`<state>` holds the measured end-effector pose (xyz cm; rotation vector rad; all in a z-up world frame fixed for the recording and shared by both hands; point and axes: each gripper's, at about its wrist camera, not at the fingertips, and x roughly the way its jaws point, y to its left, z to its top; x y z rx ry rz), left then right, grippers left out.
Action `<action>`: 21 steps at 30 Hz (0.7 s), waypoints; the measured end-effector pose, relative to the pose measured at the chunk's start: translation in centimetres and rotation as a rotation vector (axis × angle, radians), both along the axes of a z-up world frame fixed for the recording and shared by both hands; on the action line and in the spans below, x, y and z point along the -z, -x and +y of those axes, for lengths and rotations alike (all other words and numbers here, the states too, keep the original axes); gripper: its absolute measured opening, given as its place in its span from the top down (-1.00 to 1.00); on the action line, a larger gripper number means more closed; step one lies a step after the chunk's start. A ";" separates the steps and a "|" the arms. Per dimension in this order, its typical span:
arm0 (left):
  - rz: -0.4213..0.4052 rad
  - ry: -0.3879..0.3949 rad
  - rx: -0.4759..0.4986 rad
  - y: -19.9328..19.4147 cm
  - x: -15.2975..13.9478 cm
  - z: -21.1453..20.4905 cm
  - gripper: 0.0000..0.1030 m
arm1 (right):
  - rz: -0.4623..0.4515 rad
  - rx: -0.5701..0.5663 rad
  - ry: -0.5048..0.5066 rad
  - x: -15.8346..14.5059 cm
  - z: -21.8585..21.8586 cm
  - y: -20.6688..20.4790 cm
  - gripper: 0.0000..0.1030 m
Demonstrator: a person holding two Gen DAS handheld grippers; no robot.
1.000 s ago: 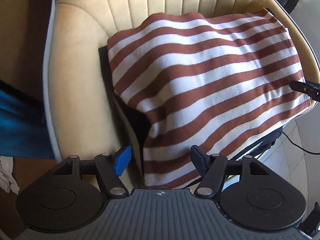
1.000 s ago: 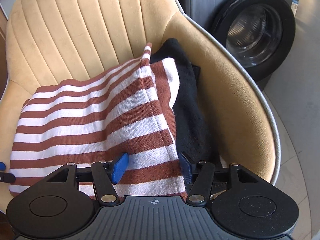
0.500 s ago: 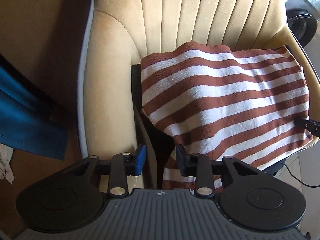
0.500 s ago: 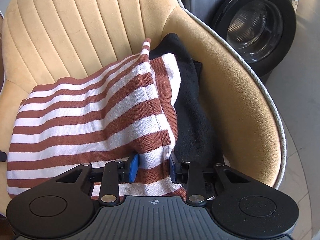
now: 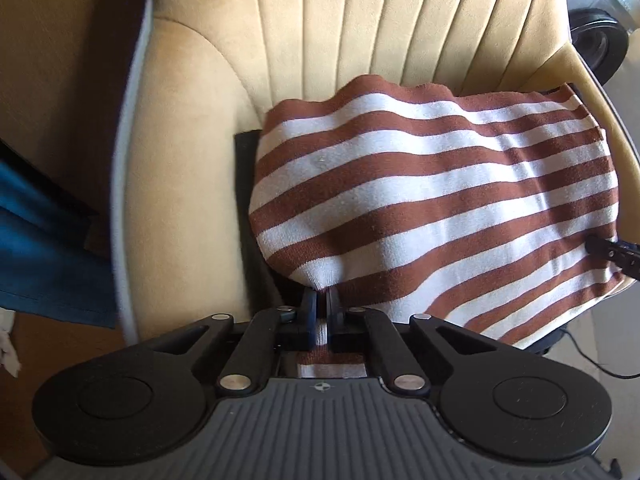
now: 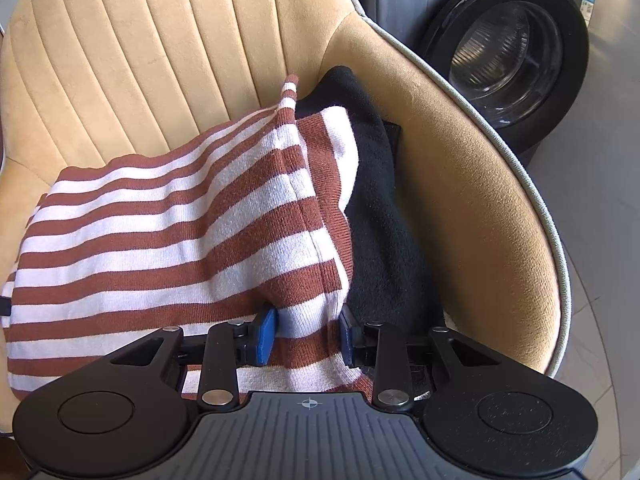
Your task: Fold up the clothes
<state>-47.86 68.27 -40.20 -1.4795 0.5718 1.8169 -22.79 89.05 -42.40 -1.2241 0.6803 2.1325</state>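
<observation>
A brown-and-white striped garment [image 5: 432, 200] lies spread over the seat of a tan padded chair [image 5: 192, 160]. My left gripper [image 5: 322, 300] is shut on its near left corner, and the cloth is pinched thin between the pads. In the right wrist view the same striped garment [image 6: 160, 232] bunches at its near right edge, where my right gripper [image 6: 306, 326] is shut on a thick fold. A black garment [image 6: 384, 216] lies under it and shows along the right side. A finger of the right gripper shows at the left view's right edge.
The chair's curved arm [image 6: 460, 168] rises close on the right. A dark front-loading washing machine [image 6: 512, 52] stands behind it. Blue fabric [image 5: 40, 248] hangs left of the chair. A thin black cable [image 5: 592, 360] lies on the pale floor.
Both grippers went from open to shut on the striped garment's near edge. The left one also drew back and pulled its corner up into a point.
</observation>
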 end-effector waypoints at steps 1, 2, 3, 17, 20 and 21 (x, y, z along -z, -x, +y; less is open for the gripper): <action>0.025 0.015 -0.017 -0.2 -0.2 -0.3 0.91 | -0.003 0.003 -0.007 0.0 -0.1 0.1 0.44; 0.029 0.026 -0.034 -0.3 -0.1 -0.6 0.91 | -0.008 0.008 -0.012 0.1 -0.2 0.1 0.44; 0.031 0.031 -0.037 -0.4 0.2 -0.7 0.91 | -0.012 0.015 -0.014 0.1 -0.2 0.2 0.44; 0.047 -0.031 0.031 -3.6 -1.4 0.9 -0.75 | -0.117 0.053 -0.053 -2.3 0.2 3.0 -0.97; 0.029 0.002 0.066 -4.7 -0.6 1.5 -0.78 | -0.124 0.055 -0.049 -2.9 0.4 3.7 -0.98; 0.024 0.010 0.076 -5.0 -0.5 1.7 -0.79 | -0.130 0.053 -0.046 -3.1 0.4 4.0 -0.98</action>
